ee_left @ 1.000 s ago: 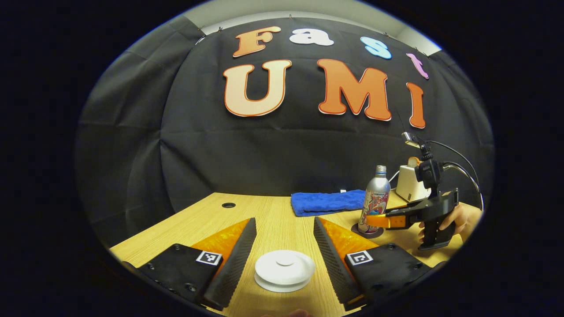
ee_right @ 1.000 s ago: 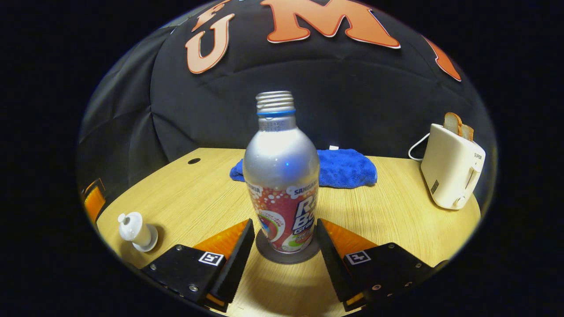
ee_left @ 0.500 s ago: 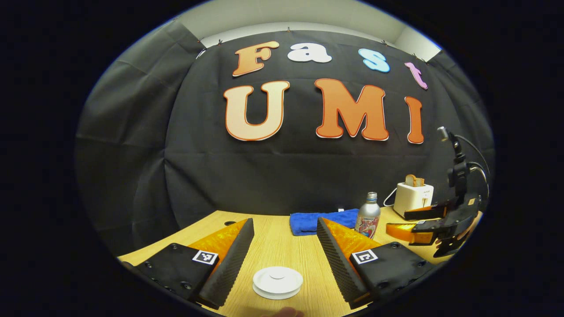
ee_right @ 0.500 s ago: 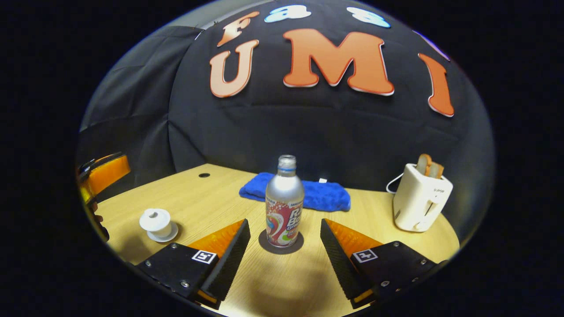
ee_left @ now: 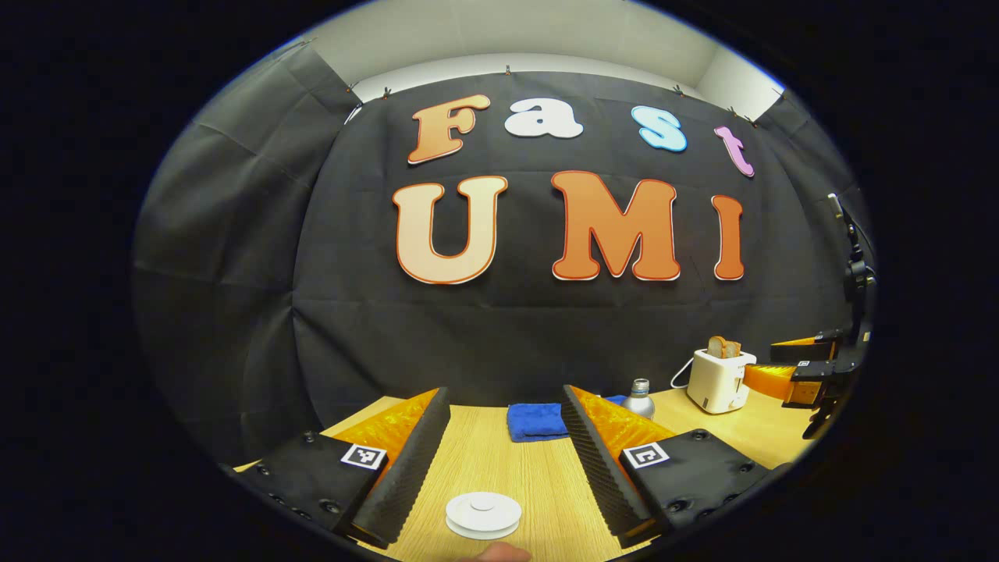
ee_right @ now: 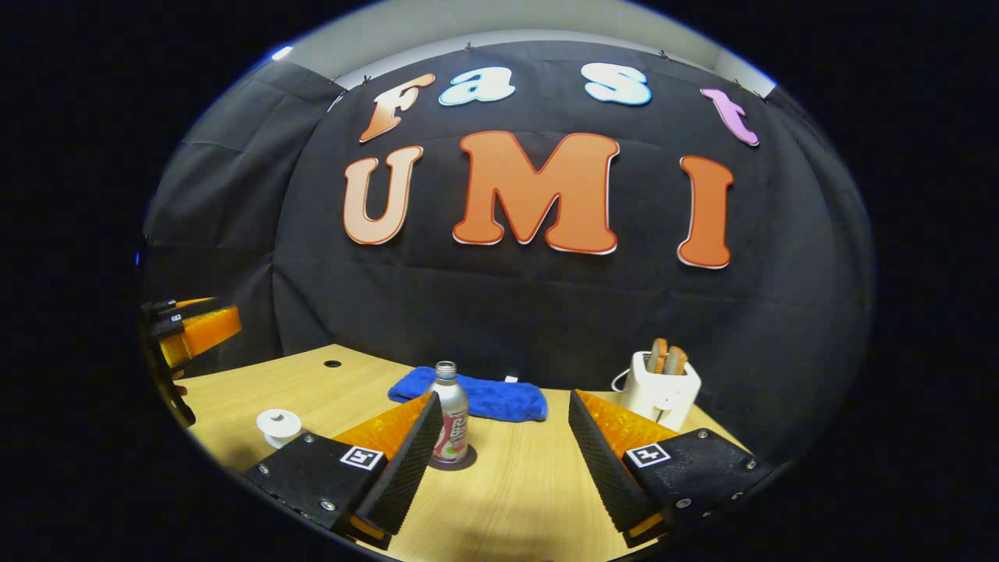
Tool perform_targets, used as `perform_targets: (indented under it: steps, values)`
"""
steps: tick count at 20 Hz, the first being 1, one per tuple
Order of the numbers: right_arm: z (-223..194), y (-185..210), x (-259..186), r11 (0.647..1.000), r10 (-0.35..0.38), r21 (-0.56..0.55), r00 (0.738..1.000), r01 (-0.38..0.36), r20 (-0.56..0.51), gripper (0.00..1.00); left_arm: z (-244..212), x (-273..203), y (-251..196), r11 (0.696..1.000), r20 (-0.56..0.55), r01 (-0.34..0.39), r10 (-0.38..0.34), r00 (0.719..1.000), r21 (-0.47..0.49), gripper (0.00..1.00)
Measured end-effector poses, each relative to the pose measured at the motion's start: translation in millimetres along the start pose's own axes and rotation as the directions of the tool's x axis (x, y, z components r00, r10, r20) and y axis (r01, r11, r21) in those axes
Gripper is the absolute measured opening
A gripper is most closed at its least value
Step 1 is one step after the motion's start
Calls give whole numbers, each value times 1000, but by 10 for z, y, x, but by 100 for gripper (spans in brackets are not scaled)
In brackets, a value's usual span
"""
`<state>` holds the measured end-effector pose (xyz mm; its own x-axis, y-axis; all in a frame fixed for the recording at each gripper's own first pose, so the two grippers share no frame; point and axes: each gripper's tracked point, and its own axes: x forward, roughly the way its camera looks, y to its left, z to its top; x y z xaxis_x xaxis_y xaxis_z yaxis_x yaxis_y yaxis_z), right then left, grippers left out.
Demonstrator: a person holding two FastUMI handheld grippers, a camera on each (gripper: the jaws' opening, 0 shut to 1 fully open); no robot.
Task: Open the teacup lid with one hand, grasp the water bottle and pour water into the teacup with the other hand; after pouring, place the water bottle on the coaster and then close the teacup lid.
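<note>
Seemingly at the close of the job, both sets of tongs hang wide apart and empty above the counter. From the left tongs, the lidded teacup sits low at six o'clock, between the spread fingers but touched by neither; the right tongs hover far off at three o'clock, their own spread hard to read from there. From the right tongs, the water bottle stands upright on its dark coaster, long axis vertical, open neck pointing to twelve o'clock, just beside the left-hand finger. The teacup lies toward nine o'clock with its lid on, the left tongs above it at the edge. A blue towel and a toaster sit behind. By the look of it, little is left to do; the risk is a careless sweep of that near finger knocking the uncapped bottle over and spilling it across the counter.
</note>
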<state>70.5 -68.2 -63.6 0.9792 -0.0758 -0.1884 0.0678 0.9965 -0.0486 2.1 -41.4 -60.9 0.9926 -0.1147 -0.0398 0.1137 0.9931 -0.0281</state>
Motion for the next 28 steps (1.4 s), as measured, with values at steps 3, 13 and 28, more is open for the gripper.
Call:
perform_targets:
  steps: [3,13,28]
  values:
    - [110,-66,-155,1000,-24,-7,999,24,32,97,167,-47,-46,1000,20,3,-3,1000,-3,99]
    - [259,108,-531,998,-23,-49,991,30,134,97,315,-178,-147,1000,55,-1,0,999,4,96]
    - [247,88,-580,999,-9,-48,985,18,175,99,90,-192,-245,999,45,29,-30,999,28,98]
